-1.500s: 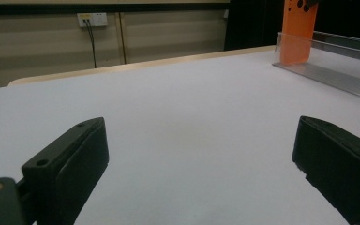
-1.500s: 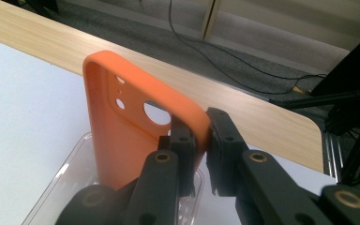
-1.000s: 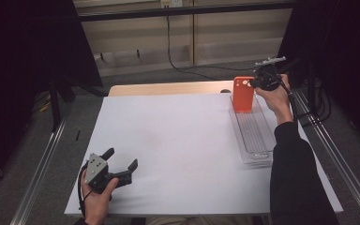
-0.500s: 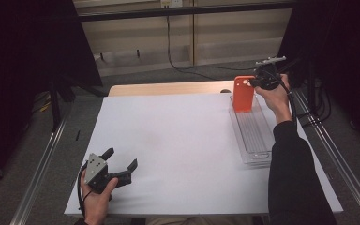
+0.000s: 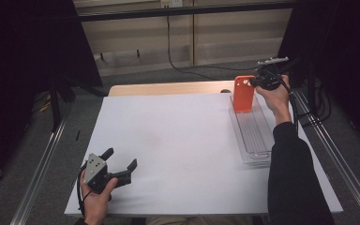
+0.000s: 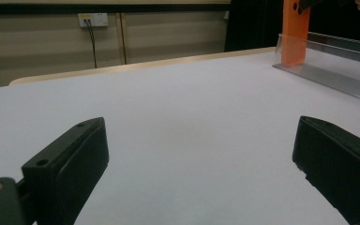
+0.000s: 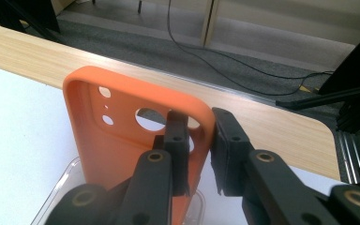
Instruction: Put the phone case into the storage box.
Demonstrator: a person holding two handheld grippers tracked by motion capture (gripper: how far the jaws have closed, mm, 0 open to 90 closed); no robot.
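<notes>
Right gripper [image 7: 199,154] pinches orange phone case [image 5: 243,93] upright over far end of clear tray [image 5: 253,136]; left gripper [image 5: 121,164] spread, near-left on white sheet [image 5: 178,150]

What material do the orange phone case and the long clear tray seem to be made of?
Orange phone case: probably soft silicone or rubbery plastic, matte; its surface shows no glare and its edges are rounded. Clear tray: likely hard transparent plastic, glossy; the white table cover shows through it, and its floor looks ribbed.
</notes>
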